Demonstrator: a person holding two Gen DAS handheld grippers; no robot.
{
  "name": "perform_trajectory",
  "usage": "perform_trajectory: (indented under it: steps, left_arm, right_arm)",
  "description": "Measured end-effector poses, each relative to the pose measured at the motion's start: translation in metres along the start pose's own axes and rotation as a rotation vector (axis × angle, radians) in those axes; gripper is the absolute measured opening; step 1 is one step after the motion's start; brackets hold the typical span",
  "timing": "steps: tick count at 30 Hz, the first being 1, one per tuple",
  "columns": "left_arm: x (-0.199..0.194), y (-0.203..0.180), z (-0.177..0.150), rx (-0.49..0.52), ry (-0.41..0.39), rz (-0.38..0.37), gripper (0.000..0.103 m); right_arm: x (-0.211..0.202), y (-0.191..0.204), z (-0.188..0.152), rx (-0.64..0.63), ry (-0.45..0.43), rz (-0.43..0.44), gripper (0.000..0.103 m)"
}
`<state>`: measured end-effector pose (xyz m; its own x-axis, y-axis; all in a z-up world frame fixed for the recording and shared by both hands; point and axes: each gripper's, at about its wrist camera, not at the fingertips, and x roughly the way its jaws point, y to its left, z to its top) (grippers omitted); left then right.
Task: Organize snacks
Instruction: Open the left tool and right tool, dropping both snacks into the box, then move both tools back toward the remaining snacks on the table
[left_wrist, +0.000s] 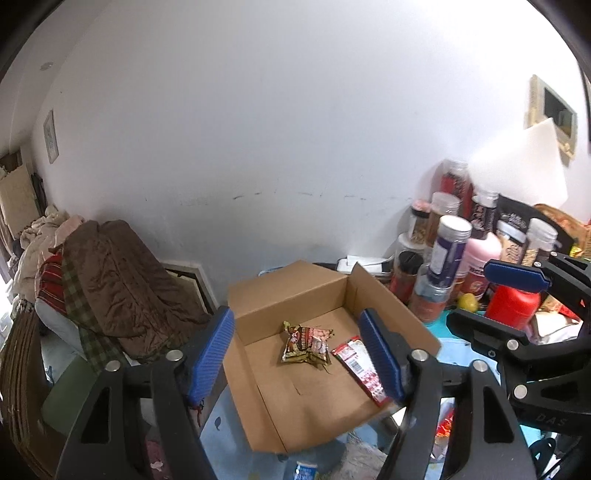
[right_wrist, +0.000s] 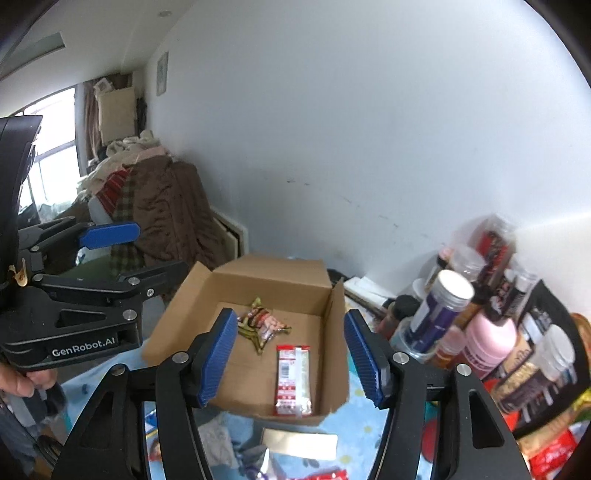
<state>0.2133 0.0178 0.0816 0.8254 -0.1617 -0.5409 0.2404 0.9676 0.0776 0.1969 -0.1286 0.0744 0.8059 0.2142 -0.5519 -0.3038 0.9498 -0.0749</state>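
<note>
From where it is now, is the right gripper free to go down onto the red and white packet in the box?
Probably yes. The right gripper is open and empty above the cardboard box, and the red and white packet lies flat and uncovered, apart from the brown snack bag. The box's right flap stands close.

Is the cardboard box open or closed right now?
Open. The cardboard box has its flaps folded outward, and two snack packets lie in plain view on its floor.
</note>
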Motion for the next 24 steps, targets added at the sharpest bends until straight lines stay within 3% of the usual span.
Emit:
perform_trajectory:
  steps: [9,16,24]
  left_arm:
    - [-0.056,-0.009,-0.018,0.003,-0.049,-0.031,0.080]
    - [-0.094,-0.017,-0.045,0.024,-0.084,-0.054,0.092]
    - [-0.117,-0.028,-0.083,0.062,-0.064,-0.102,0.093]
  right_arm:
    - [-0.057,0.014,-0.022,0.005,-0.051,-0.025,0.077]
    - [-0.089,0.028,-0.048,0.009,-0.065,-0.032,0.082]
    - [-0.109,0.050,-0.089,0.012,-0.027,-0.019,0.082]
